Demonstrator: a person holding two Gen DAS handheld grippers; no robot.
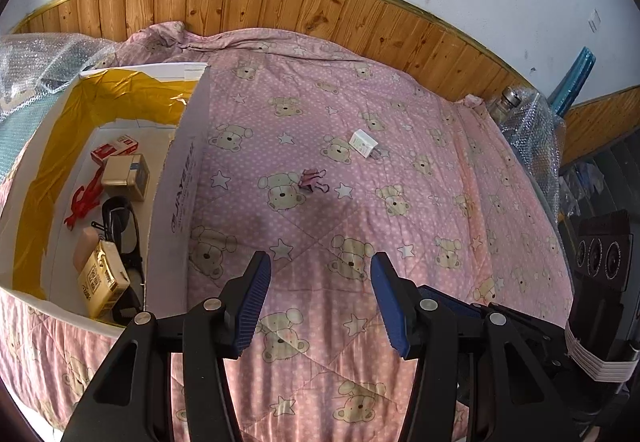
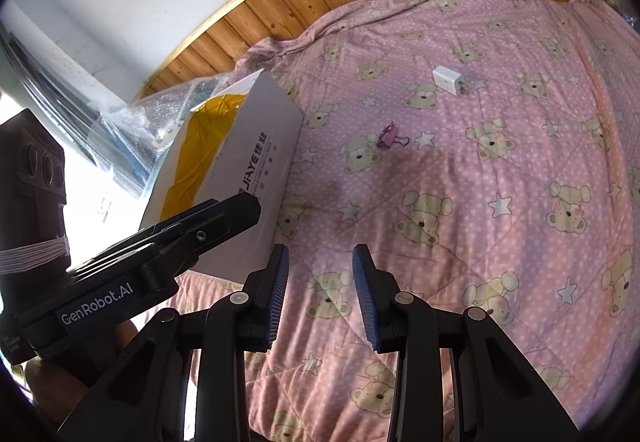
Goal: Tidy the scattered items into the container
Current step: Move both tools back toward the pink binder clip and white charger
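Two items left on the pink bear-print quilt [image 1: 420, 202]: small pink binder clip [image 2: 389, 135] and white plug-in charger block [image 2: 447, 80] beyond it, both outside the white cardboard box with yellow lining [image 1: 176, 178]. Both lie ahead of my right gripper [image 2: 320, 298], slightly right; left gripper [image 1: 320, 302] sits nearer the box. Both grippers open, empty. Clip's wire handles point right, long axis crosswise; charger prongs point right too.

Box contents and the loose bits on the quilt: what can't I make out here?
- Box interior: right wrist view, hidden by its near wall.
- Black item in the box: left wrist view, partly covered by cartons, unidentifiable.
- Charger label: too small to read.
- Clip: too small for detail.
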